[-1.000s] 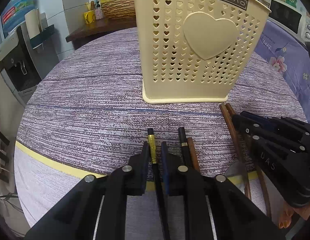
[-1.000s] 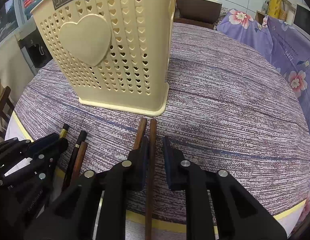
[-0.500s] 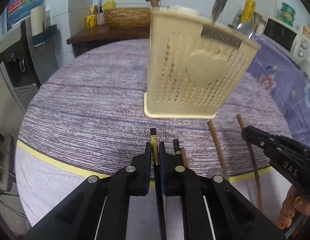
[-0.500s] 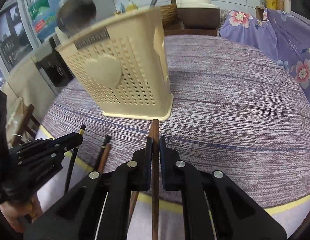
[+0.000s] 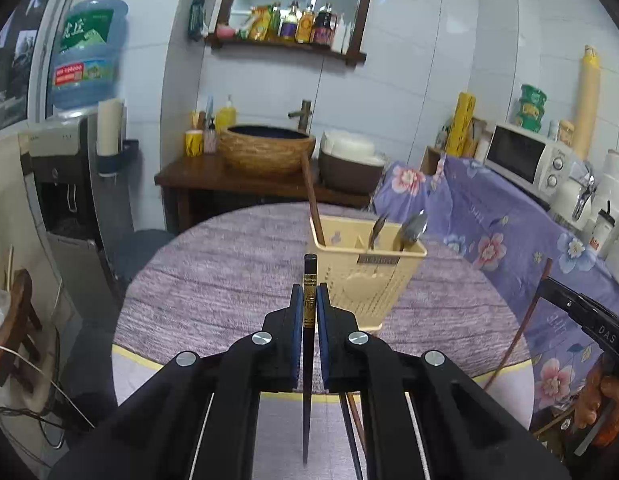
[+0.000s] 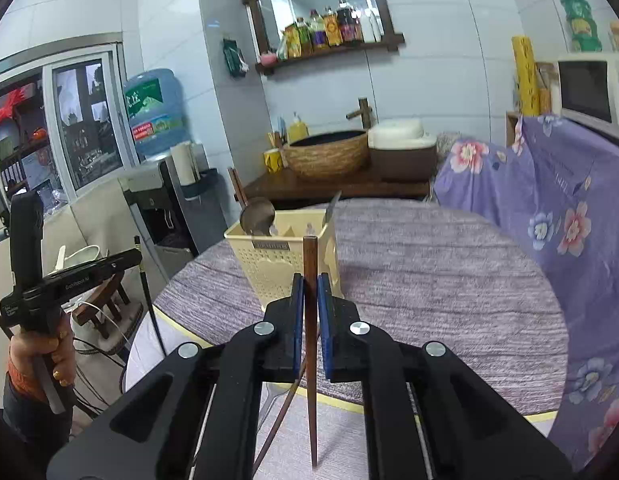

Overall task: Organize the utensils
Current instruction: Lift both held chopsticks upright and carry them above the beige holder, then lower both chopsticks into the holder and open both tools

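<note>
Chopsticks are now off the bench: a second ago both lay flat on the cloth in front of the holder with the tongs lowered around them; now each pair of tongs is raised well above the bench with one stick clamped.

Left tongs [image 5: 308,300] are closed on the black chopstick [image 5: 309,280], gripping at its gold-patterned band; the square butt end sticks out past the tips and the thin end hangs back toward the camera. Right tongs [image 6: 309,292] are closed on the brown chopstick [image 6: 310,256], also held near its thick end.

Holder [image 5: 373,280] stands upright on the bench [image 5: 229,272], ahead of and below both tongs, well apart from them. It already carries a brown stick [image 5: 312,204] leaning in its left compartment and two spoons [image 5: 411,228] in the right. At least two more sticks [image 5: 351,412] lie on the bench under the left tongs.

Judgement: pick-up is done for both hands; what remains is carrying each stick over the rim and dropping it in, then collecting the rest.

Materials: holder is cream plastic, rigid, its walls pierced with small heart-shaped holes, a raised heart on the front. Black chopstick looks lacquered and smooth; brown one is plain wood, square in section, tapering. Spoons are shiny metal. Bench cloth is streaky purple weave with a yellow edge stripe.
</note>
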{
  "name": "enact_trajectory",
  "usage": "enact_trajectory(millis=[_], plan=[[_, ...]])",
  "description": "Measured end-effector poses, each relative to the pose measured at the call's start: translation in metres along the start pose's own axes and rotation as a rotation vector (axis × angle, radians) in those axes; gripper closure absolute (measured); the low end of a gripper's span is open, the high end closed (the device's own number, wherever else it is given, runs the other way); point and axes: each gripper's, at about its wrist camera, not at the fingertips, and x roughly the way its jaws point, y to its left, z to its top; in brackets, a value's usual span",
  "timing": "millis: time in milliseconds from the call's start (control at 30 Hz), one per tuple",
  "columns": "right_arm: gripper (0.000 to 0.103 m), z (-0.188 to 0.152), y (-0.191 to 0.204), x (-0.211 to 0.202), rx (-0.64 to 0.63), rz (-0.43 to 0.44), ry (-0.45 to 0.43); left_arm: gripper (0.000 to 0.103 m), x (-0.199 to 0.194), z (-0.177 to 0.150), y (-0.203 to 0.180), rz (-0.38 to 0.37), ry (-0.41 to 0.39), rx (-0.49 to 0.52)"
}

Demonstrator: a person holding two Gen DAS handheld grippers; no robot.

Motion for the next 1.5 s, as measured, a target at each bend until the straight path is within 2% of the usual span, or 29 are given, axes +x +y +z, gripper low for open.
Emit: enact_trajectory(millis=[567, 800, 1000, 1233, 1367, 1500], plan=[[0.095, 0.003, -0.008, 0.001, -0.007, -0.022, 0.008, 0.095, 0.0, 0.003, 0.001, 0.006, -0.021, -0.011], [0.095, 0.016, -0.012, 0.001, -0.019, -0.005, 0.02, 0.095, -0.003, 0.014, 0.003, -0.01, -0.033, 0.001], [0.095, 0.061, -0.01, -0.005, -0.039, 0.031, 0.004, 0.095, -0.016, 0.055, 0.005, -0.042, -0.082, 0.003], [0.095, 0.153, 0.008, -0.017, -0.032, 0.077, -0.146, 0.095, -0.029, 0.137, -0.006, -0.082, -0.223, -0.026], [0.095, 0.175, 0.021, -0.001, -0.041, 0.064, -0.192, 0.095, -0.007, 0.163, -0.015, -0.103, -0.247, -0.053], [0.095, 0.172, 0.025, 0.026, -0.052, 0.043, -0.205, 0.095, 0.024, 0.161, -0.022, -0.092, -0.249, -0.054]])
